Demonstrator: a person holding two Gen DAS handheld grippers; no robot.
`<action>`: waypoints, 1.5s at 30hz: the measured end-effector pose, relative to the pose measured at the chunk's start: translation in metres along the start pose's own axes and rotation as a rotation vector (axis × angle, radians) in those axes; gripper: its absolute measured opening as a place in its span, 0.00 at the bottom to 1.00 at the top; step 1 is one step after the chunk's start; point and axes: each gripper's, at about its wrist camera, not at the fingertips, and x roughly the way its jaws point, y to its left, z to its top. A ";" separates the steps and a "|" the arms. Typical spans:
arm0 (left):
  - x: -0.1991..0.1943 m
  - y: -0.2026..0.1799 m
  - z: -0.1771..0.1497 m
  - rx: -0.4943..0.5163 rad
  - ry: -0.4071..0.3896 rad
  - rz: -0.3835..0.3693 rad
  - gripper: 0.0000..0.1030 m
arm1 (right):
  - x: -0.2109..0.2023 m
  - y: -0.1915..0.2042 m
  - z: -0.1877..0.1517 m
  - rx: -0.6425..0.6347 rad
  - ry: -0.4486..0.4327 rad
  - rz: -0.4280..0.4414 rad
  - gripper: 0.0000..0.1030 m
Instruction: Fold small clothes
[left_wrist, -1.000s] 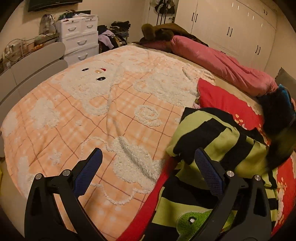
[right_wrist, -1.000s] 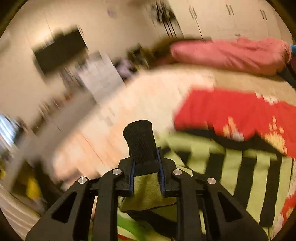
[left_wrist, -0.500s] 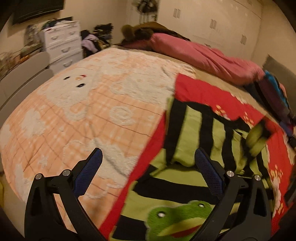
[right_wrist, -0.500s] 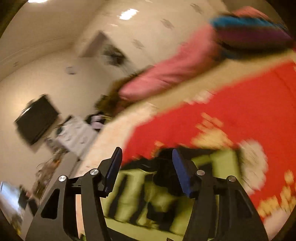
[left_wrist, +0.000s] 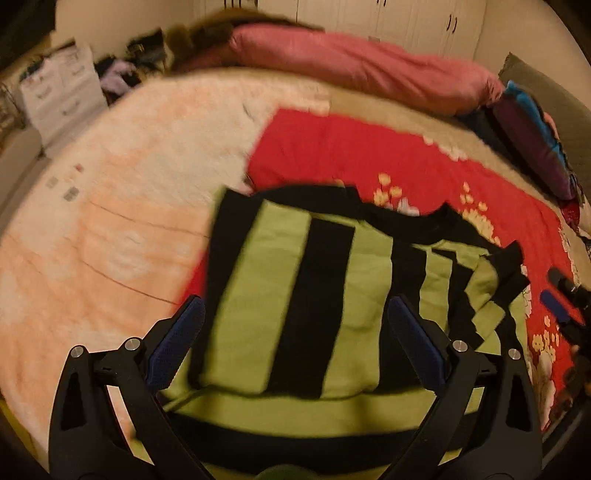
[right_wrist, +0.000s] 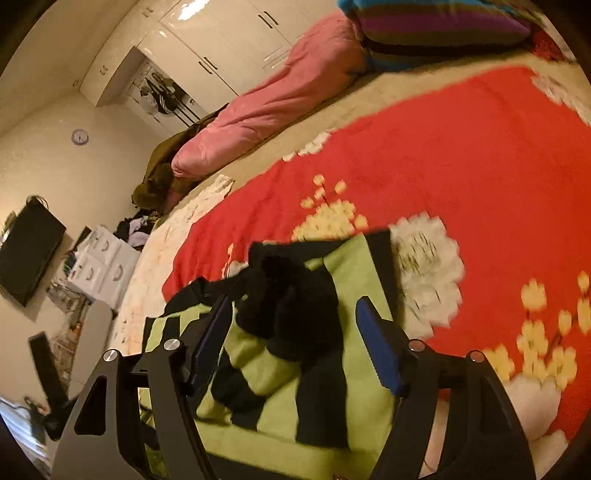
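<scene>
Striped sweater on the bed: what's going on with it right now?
The green-and-black striped sweater lies partly folded on the red floral blanket. The right hand-held gripper is opening, its jaws either side of the bunched black sleeve without pinching it. The left hand-held gripper hovers open over the sweater's body, holding nothing.

The left gripper (left_wrist: 295, 325) has black, triangular cut-out arms, with dark blue ribbed pads on the inner faces of the jaws and silver screws just behind them. The right gripper (right_wrist: 293, 325) looks alike, though blur softens its pads.
</scene>
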 end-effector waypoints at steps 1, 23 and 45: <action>0.008 -0.001 -0.002 -0.001 0.004 -0.012 0.91 | 0.002 0.009 0.006 -0.052 -0.006 -0.014 0.67; 0.044 -0.001 -0.024 0.094 0.026 0.001 0.91 | 0.011 -0.021 0.008 -0.290 0.310 -0.005 0.07; 0.042 0.012 -0.027 0.062 0.044 0.010 0.91 | 0.039 0.038 -0.027 -0.383 0.286 -0.157 0.36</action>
